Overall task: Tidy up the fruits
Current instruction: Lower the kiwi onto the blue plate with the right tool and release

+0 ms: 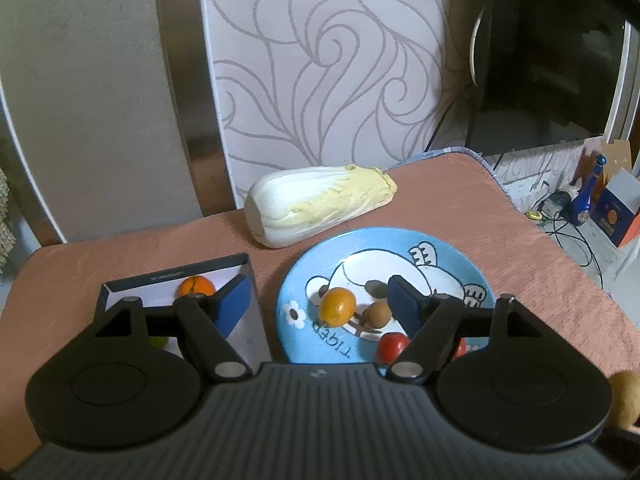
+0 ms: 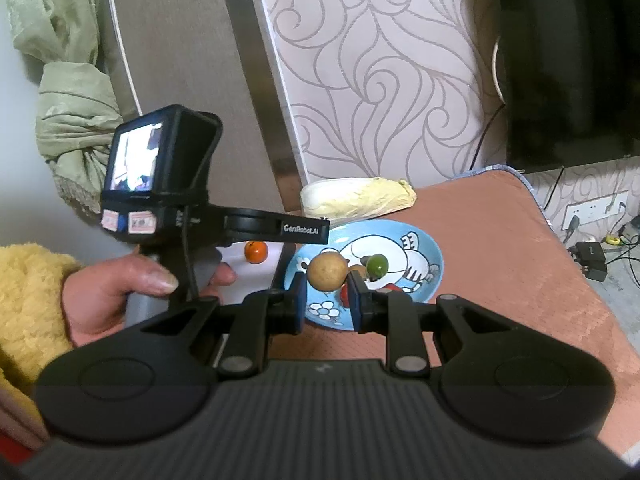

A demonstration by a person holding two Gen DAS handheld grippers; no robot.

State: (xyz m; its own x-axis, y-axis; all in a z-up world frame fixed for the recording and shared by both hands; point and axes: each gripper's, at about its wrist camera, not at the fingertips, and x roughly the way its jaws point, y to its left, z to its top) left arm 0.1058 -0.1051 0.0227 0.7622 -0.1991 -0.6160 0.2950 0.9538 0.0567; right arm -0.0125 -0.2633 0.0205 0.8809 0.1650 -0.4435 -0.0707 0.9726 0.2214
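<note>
Right gripper point(image 2: 327, 300) is clamping a round tan-brown fruit point(image 2: 327, 271) between its blue pads, holding it up just above the near rim of the blue plate point(image 2: 434, 264). Left gripper point(image 1: 318, 300) is standing wide apart, nothing between its fingers; one finger is hanging over the box point(image 1: 244, 270), the other over the plate point(image 1: 296, 276). In the right wrist view a hand point(image 2: 116, 292) with a fuzzy yellow sleeve point(image 2: 28, 292) is gripping the left tool's handle, its camera unit point(image 2: 160, 156) sitting on top.

On the plate, left view: a yellow-orange fruit point(image 1: 337, 306), a small brown fruit point(image 1: 379, 313) just beside it, and a red fruit point(image 1: 391, 349) at the near edge, partly hidden by the finger. Right view is also showing a green fruit point(image 2: 377, 265) on the plate behind the held one.

The shallow box is lying left of the plate, holding an orange point(image 1: 195, 286) at its far end; something green point(image 1: 158, 342) is peeking out nearer, mostly hidden.

Behind the plate a napa cabbage point(image 1: 320, 210) is lying on its side on the salmon-pink table cover point(image 1: 460, 208). Farther back: swirl-patterned wall panel point(image 1: 320, 60) and a dark screen point(image 1: 560, 48) at right.
</note>
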